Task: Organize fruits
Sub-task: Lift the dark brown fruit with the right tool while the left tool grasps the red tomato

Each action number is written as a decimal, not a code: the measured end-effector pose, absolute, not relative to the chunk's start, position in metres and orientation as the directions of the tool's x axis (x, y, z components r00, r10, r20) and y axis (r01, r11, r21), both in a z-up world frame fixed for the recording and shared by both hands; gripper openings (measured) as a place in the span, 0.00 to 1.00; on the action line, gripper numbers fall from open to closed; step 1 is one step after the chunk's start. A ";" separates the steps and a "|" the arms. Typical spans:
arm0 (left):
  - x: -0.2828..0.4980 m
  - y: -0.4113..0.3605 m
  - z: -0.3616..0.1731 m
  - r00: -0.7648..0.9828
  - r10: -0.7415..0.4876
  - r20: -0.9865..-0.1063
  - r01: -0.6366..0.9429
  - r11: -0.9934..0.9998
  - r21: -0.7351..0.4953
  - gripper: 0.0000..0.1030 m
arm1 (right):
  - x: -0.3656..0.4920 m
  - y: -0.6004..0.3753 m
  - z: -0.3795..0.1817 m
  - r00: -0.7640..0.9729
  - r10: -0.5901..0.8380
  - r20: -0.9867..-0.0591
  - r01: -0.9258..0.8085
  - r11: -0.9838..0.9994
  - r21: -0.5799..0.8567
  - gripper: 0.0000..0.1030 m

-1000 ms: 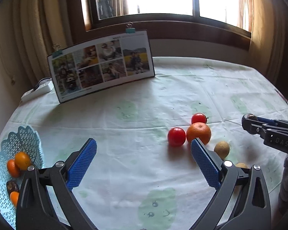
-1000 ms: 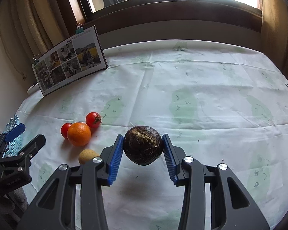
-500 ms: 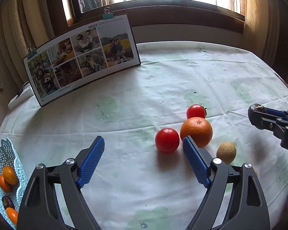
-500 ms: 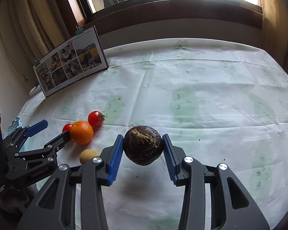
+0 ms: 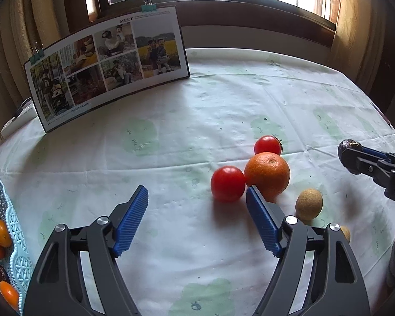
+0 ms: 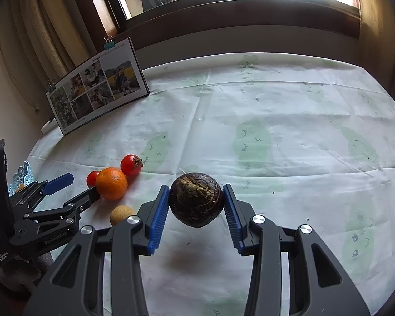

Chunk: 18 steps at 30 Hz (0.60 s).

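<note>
On the table, under a pale cloth with green prints, you have this stock:

- Orange: centre right, touching the near tomato; the far tomato sits just behind it.
- Tan fruit: right of the orange, apart from it. A second small tan one is half hidden behind your left tool's arm.
- Basket: pale blue lattice at the far left edge, holding small orange fruits and one dark one.
- Photo board: propped at the back left.
- Left tool: spread wide and empty; its right pad lies just in front of the orange.
- Right tool: you hold it closed on a dark, rough-skinned round fruit, lifted clear of the cloth with a shadow below it.
</note>
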<state>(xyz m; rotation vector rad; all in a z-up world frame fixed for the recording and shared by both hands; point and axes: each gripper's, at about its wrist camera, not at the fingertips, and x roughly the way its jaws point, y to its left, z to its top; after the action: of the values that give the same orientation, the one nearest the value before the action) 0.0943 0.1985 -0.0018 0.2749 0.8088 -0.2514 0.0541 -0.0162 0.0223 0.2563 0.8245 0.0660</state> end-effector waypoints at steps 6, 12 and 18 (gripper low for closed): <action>0.102 0.195 -0.005 0.634 -0.158 -0.757 0.347 0.933 0.096 0.54 | 0.053 -0.016 0.023 0.682 0.160 -0.713 0.037 0.967 0.252 0.41; 0.104 0.193 -0.004 0.617 -0.208 -0.759 0.381 0.923 0.057 0.35 | 0.053 -0.015 0.023 0.684 0.161 -0.712 0.034 0.967 0.252 0.41; 0.100 0.189 -0.004 0.620 -0.218 -0.754 0.389 0.920 0.054 0.29 | 0.052 -0.015 0.026 0.696 0.152 -0.702 0.030 0.970 0.240 0.41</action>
<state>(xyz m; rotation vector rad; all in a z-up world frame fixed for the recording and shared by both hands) 0.1003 0.1895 -0.0041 0.2211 0.8331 -0.3521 0.0517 -0.0146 0.0256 0.2415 0.8007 0.0686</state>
